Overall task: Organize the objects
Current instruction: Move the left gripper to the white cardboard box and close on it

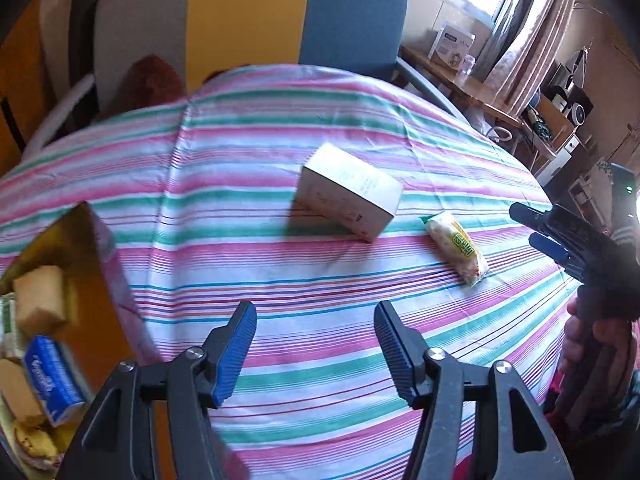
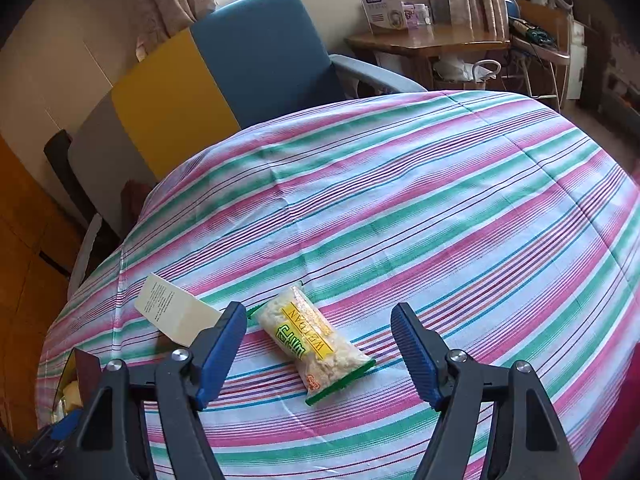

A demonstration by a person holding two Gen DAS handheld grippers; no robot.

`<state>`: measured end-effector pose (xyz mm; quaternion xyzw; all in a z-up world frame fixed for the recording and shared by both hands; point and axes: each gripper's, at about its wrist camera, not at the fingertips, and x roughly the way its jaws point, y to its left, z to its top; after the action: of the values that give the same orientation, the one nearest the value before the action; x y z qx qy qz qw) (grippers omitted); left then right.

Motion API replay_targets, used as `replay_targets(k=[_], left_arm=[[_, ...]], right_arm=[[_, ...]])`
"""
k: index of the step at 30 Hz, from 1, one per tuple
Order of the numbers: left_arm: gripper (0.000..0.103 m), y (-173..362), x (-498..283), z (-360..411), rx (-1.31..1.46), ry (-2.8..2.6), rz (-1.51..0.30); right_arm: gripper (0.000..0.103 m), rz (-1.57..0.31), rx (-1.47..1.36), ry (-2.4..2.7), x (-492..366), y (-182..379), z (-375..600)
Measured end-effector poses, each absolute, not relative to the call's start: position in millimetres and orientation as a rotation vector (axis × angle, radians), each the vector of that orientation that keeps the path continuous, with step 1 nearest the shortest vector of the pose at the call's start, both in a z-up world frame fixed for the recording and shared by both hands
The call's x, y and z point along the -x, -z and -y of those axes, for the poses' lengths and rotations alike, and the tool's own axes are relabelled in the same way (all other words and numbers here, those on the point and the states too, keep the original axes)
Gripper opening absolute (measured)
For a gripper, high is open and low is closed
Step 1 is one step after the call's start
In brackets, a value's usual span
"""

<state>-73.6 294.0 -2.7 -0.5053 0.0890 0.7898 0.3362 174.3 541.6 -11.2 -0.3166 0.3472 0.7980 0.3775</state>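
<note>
Left to right on our table: storage box at the left edge, already holding a blue packet and other items. Left gripper fingers wide, holding nothing. White carton mid-table, lying flat. Snack packet just right of it, long axis diagonal, green sealed ends. Right gripper fingers wide, straddling the packet, not touching it.

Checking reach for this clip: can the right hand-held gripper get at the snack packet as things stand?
Probably yes. The right hand-held gripper is open and empty, and the snack packet lies flat on the striped tablecloth right between its fingers, with nothing on top; the white box sits off to one side.
</note>
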Motion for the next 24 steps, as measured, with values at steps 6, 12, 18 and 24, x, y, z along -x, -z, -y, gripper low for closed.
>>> replay_targets(k=[6,12,18,24], left_arm=[[0.076,18,89,-326,1.424,-1.970,-0.101],[0.081,24,102,-355,1.475,-1.946,-0.014],[0.085,33,133,-372,1.573,-1.947,0.141],[0.086,39,164,-399,1.634,-1.985,0.199]], right_arm=[[0.075,-0.929,0.796,-2.018,-179,14,-546],[0.076,-0.953,0.798,-2.014,-179,16,-547],[0.076,-0.970,0.803,-2.008,-179,17,-547],[0.077,-0.985,0.807,-2.009,-179,18,-548]])
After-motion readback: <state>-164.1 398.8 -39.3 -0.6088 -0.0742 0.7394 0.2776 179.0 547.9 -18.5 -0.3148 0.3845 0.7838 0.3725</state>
